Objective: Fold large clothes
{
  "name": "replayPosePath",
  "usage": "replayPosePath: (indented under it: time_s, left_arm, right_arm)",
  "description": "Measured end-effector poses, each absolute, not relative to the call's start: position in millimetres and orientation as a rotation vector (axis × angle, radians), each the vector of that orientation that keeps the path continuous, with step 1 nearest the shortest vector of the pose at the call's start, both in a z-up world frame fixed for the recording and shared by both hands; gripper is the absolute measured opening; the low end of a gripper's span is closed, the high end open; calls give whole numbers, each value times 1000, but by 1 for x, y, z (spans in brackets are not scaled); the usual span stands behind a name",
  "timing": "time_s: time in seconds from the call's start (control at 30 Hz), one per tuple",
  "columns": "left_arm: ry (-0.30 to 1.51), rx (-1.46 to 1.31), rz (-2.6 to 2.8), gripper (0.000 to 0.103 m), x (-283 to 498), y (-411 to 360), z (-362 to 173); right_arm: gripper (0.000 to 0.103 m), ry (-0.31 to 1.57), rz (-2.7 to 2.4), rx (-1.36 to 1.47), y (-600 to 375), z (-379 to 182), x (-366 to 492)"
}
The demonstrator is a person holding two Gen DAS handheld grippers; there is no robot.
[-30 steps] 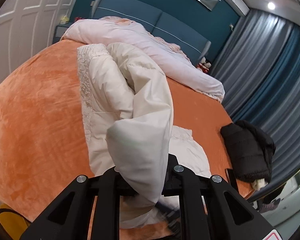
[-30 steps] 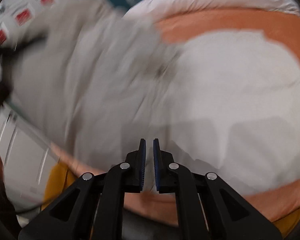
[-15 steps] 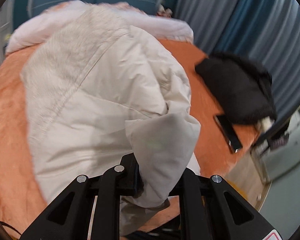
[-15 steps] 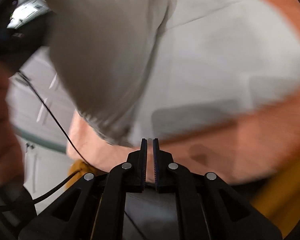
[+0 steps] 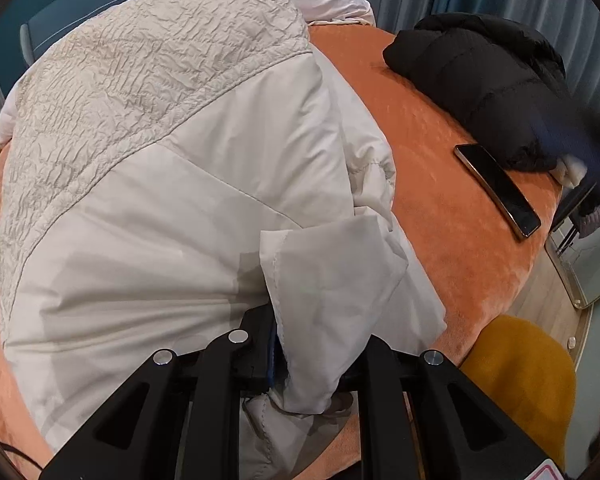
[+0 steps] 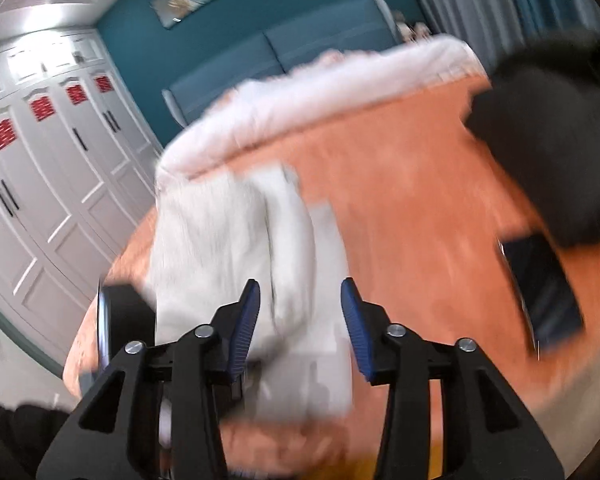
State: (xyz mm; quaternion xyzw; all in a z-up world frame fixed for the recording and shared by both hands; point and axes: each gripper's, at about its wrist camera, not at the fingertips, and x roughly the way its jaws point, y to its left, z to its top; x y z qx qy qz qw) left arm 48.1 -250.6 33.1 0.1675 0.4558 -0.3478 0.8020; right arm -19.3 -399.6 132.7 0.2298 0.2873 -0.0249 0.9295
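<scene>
A large cream-white jacket (image 5: 172,184) with a crinkled yoke lies bunched on the orange bed cover (image 5: 432,184). My left gripper (image 5: 316,344) is shut on a fold of the jacket's fabric near the front edge of the bed; the fabric drapes over and hides the right finger. In the blurred right wrist view the jacket (image 6: 236,248) lies ahead. My right gripper (image 6: 300,312) is open and empty, just above the jacket's near end.
A black puffer jacket (image 5: 484,80) and a phone (image 5: 500,192) lie on the right of the bed; both show in the right wrist view, the jacket (image 6: 548,144) and the phone (image 6: 544,284). A mustard stool (image 5: 524,364) stands by the bed. White wardrobes (image 6: 32,168) stand left.
My left gripper has brought the held fold down and nearer, so the jacket lies lower on the bed. My right gripper has opened and swung up to face across the bed.
</scene>
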Motion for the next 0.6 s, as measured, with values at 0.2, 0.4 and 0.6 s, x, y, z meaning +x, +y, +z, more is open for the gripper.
replayPosePath:
  time_s: [0.2, 0.4, 0.6]
  left_arm:
    - [986, 335, -728, 12, 51, -248, 36]
    - [1007, 220, -741, 25, 52, -215, 65]
    - [842, 14, -781, 44, 31, -147, 141]
  right_arm:
    - [44, 648, 130, 426, -386, 131, 81]
    - [8, 668, 155, 464, -382, 112, 107]
    - [6, 626, 38, 543, -412, 102, 88]
